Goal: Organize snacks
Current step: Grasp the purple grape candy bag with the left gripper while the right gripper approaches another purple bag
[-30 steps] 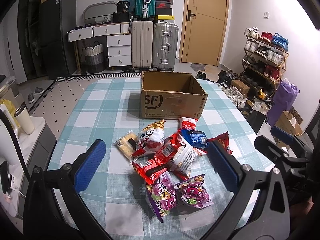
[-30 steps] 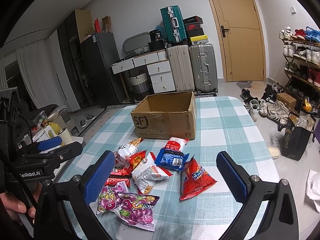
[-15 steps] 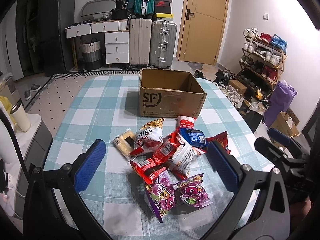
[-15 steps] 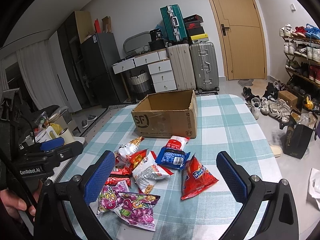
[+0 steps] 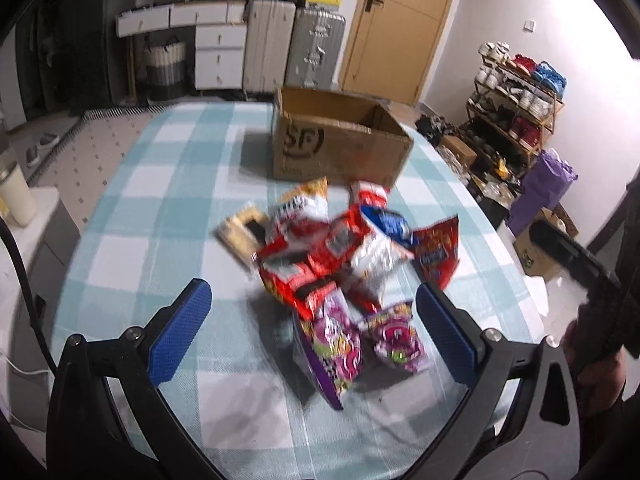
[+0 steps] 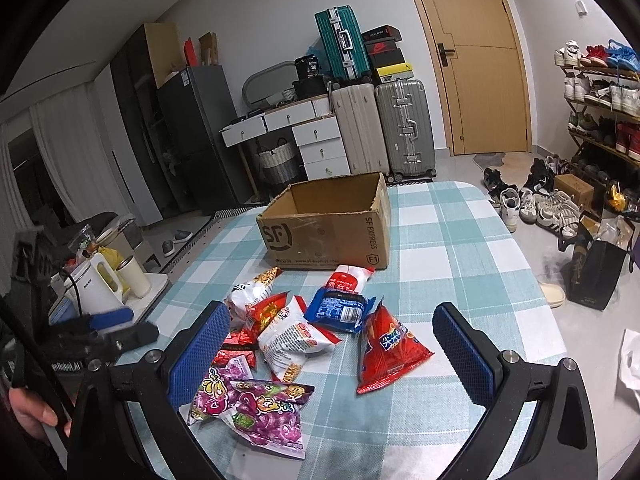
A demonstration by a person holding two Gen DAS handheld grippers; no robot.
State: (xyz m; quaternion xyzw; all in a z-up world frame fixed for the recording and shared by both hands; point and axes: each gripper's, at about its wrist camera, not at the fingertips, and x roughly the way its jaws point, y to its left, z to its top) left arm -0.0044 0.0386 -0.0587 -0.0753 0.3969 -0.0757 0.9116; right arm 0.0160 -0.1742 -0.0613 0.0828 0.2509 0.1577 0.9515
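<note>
A pile of snack bags (image 5: 340,256) lies on the checked tablecloth (image 5: 160,216), with purple candy bags (image 5: 332,344) nearest me. An open cardboard box (image 5: 336,148) stands behind the pile. My left gripper (image 5: 312,336) is open and empty, hovering just above the purple bags. In the right wrist view the pile (image 6: 296,328) lies in front of the box (image 6: 328,232), with a red bag (image 6: 388,348) and a blue packet (image 6: 340,308) at its right. My right gripper (image 6: 332,352) is open and empty above the pile. The left gripper's tip (image 6: 112,324) shows at the left.
Suitcases (image 6: 404,128) and white drawers (image 6: 316,140) stand behind the table. A shoe rack (image 5: 516,96) and bags on the floor (image 6: 592,272) are to the right. A kettle and cup (image 6: 108,280) sit on a low stand to the left of the table.
My left gripper has dropped and tilted down toward the snack pile, which looks closer and blurred. My right gripper has edged slightly forward. Both stay open.
</note>
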